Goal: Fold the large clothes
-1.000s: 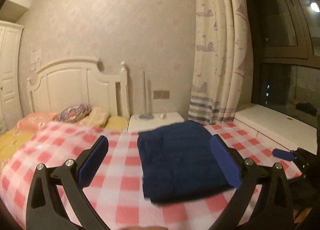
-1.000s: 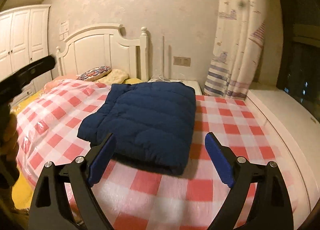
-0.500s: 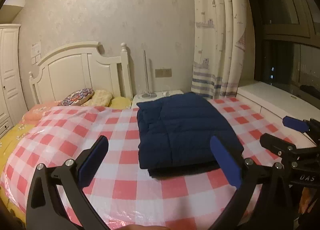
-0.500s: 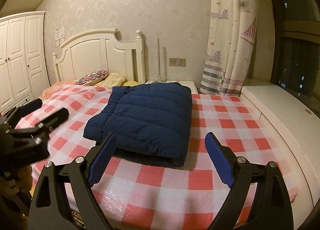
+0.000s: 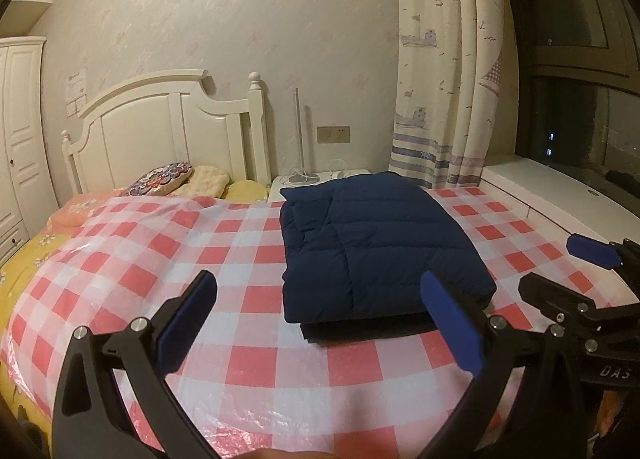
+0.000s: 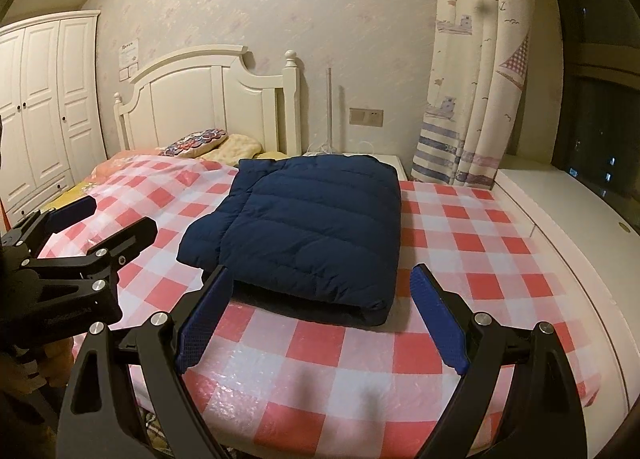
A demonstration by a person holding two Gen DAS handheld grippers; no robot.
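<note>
Jacket (image 6: 304, 227) folded; right view alone shows wardrobe (image 6: 48, 107).

A folded navy quilted down jacket (image 5: 380, 247) lies on the red-and-white checked plastic sheet (image 5: 224, 243) at twelve o'clock; the left gripper (image 5: 320, 299), blue-padded jaws wide and empty, hovers short of it; the right gripper (image 5: 576, 271) enters at three o'clock.

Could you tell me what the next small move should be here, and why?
Probably just draw both grippers back from the bed. The navy down jacket already lies as a compact folded stack on the checked cover, and the left gripper and right gripper are both open, holding nothing, short of its near edge. No further fold seems needed.
</note>
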